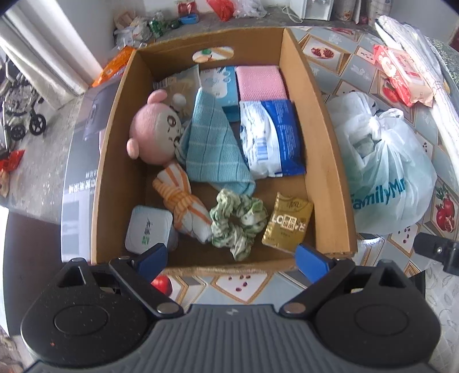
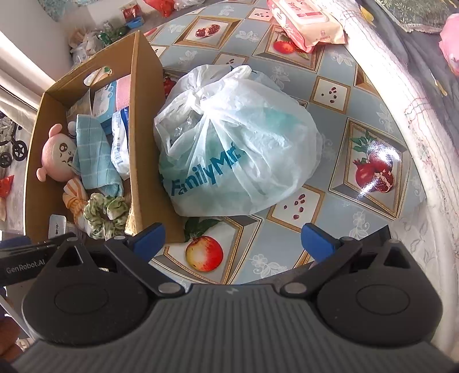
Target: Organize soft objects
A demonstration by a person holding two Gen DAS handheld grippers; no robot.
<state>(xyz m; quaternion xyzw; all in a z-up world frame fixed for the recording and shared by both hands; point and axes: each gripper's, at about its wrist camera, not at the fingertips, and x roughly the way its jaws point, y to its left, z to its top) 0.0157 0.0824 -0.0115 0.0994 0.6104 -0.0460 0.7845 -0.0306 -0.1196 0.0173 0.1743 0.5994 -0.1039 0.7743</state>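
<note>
Cardboard box (image 1: 321,160) sits on the counter (image 2: 330,120), near its left edge, open top, packed with soft items. Along the box's far wall: pink towel (image 1: 261,81) in the right corner, light blue tissue pack (image 1: 219,83) just left of it. Blue-white wipes pack (image 1: 271,137) lies against the right wall, below the towel. Teal cloth (image 1: 212,143) is draped mid-box, overlapping the face of the pink plush doll (image 1: 152,129) at the left wall. Orange-striped knotted cloth (image 1: 183,203) lies touching the green floral scrunchie (image 1: 236,221); gold sachet (image 1: 288,223) just right of the scrunchie, in the near right corner. White square case (image 1: 149,228) in the near left corner.

Outside the box, touching its right wall: tied white FamilyMart bag (image 2: 238,143), on the counter's patterned fruit cloth. Red-white wipes packet (image 2: 307,23) toward the counter's far edge, well apart from the bag.

Left gripper (image 1: 232,261) hovers at the box's near wall, jaws spread wide, holding nothing. Right gripper (image 2: 232,238) hovers over the counter just before the bag, jaws likewise spread, empty.
</note>
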